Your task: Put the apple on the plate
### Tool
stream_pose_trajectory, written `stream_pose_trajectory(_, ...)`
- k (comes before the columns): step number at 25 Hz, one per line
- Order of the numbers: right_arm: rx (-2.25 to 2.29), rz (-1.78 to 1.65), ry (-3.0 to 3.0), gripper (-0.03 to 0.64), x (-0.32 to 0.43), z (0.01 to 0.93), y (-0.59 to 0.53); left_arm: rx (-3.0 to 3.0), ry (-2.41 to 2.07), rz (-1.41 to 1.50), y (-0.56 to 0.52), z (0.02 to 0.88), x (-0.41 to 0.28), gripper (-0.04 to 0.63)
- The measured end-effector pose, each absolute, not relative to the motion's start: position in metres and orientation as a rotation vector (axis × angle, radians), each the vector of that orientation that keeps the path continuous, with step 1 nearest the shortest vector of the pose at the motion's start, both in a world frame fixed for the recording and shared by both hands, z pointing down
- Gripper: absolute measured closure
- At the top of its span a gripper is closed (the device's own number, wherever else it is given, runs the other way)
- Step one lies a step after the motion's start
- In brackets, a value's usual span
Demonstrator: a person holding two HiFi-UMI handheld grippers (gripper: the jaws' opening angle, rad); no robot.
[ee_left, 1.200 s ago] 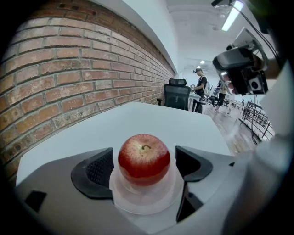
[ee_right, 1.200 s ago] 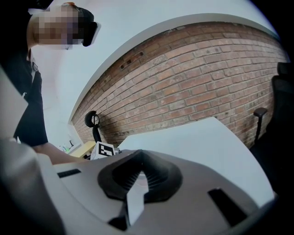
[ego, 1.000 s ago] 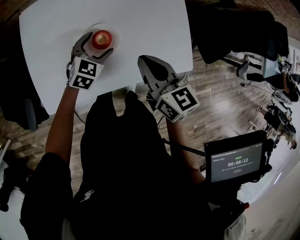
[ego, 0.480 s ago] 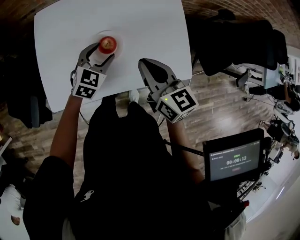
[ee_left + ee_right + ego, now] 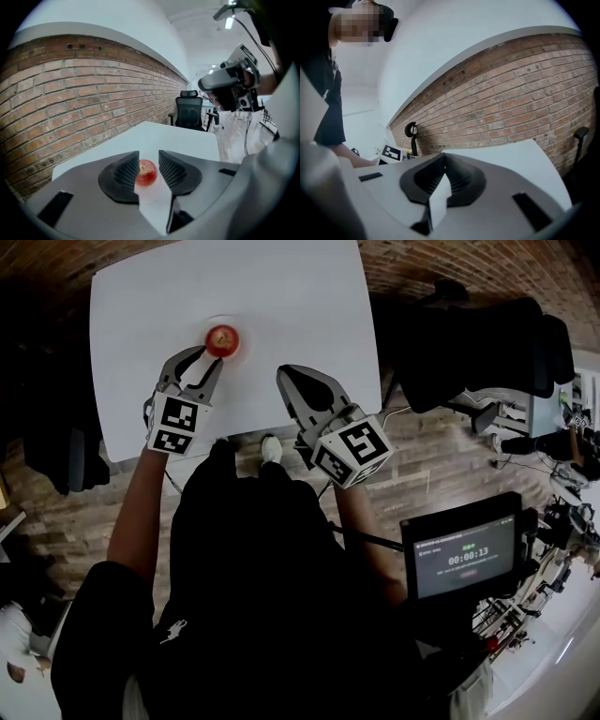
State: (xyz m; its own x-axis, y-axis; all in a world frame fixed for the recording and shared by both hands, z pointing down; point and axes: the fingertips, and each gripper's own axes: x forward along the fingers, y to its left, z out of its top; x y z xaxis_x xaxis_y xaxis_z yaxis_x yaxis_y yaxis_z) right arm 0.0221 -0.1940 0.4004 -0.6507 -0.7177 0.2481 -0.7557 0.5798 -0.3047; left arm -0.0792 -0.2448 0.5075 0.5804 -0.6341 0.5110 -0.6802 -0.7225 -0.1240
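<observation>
- My left tool (image 5: 206, 362) has backed off the apple (image 5: 222, 338), which earlier sat between its jaws. They have just been closing and now stand narrowly apart, empty.
- The apple rests on the plate (image 5: 240, 330), just beyond that tool's tips.
- My right tool (image 5: 292, 379) has its jaws together, empty.
</observation>
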Motion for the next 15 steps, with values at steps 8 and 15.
stream_pose_trajectory(8,1.229,0.51,-2.766,0.614,0.023,0.384,-0.19,2.697,-1.226,0.777,-0.226,0.479,-0.083,0.513)
stream_pose_trajectory(15,1.18,0.445,-2.814,0.614,0.027,0.367,-0.19,2.711,-1.307,0.695,-0.213,0.445,-0.079,0.538)
